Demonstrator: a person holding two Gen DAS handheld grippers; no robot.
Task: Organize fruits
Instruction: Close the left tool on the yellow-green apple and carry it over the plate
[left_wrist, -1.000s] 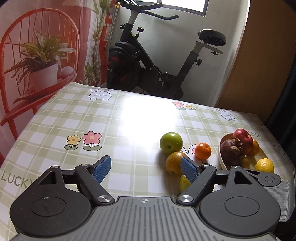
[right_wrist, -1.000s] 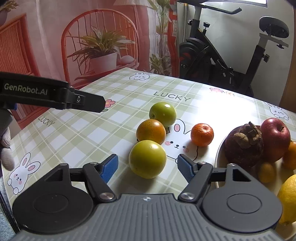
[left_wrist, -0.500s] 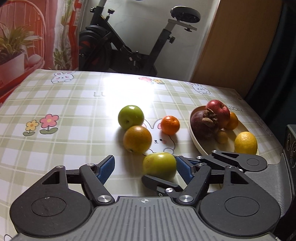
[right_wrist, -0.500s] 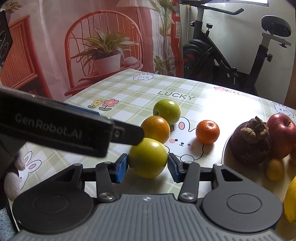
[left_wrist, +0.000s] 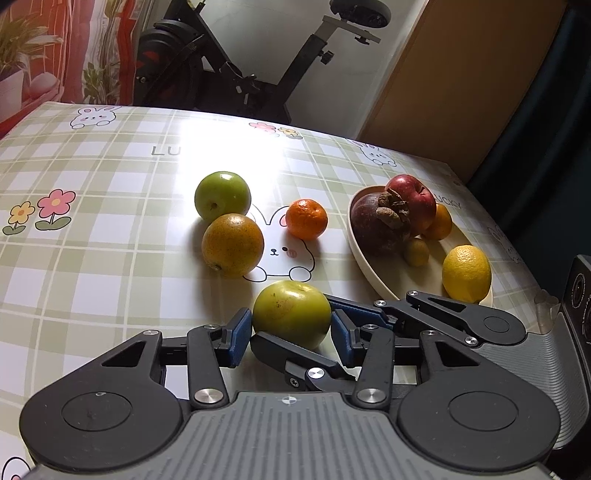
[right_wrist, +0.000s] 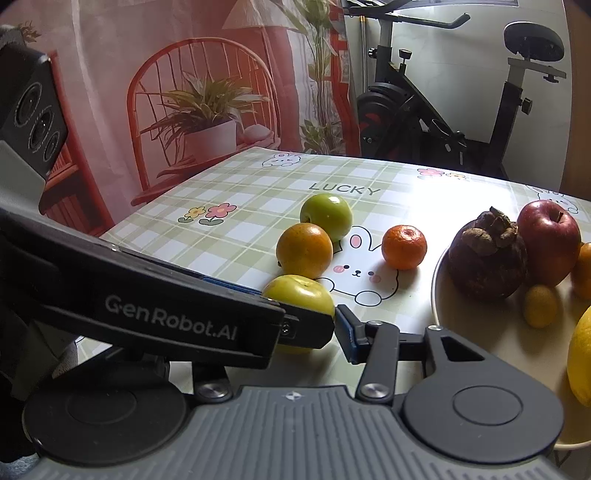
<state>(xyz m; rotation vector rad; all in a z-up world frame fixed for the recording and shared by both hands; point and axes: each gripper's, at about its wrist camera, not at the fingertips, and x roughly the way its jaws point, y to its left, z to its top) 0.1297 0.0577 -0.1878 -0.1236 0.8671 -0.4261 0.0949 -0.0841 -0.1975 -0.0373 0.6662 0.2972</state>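
Green-and-white checked oilcloth (left_wrist: 110, 221) covers the whole table, and we see its widest bare stretch to the left of the fruit, running out to the far edge in front of the black exercise bike (left_wrist: 236, 74). On the right, room is tighter: the cream oval plate (left_wrist: 369, 273) lies close to the table's right edge, with a brown wooden panel (left_wrist: 461, 74) beyond. The round yellow-green apple (left_wrist: 291, 310) rests on the cloth at the near side, and both tools meet on it. The left gripper (left_wrist: 290, 330) has just been closing, and its blue pads now lie against the apple's two sides. The right gripper (right_wrist: 301, 328) has closed in as well; one of its pads presses the apple's right flank, while the other is hidden behind the left tool's black finger, which crosses in front of it. Its fingers cross the left gripper's, one passing along the apple's near side. Just beyond the apple sits a speckled orange (left_wrist: 232, 245), touching a round green apple (left_wrist: 222, 195) behind it; a small bright tangerine (left_wrist: 306, 223) stands apart, between them and the plate. The plate holds a dark purple mangosteen (left_wrist: 373, 229), a red apple (left_wrist: 417, 199), a yellow lemon (left_wrist: 466, 273) and smaller fruit between them.
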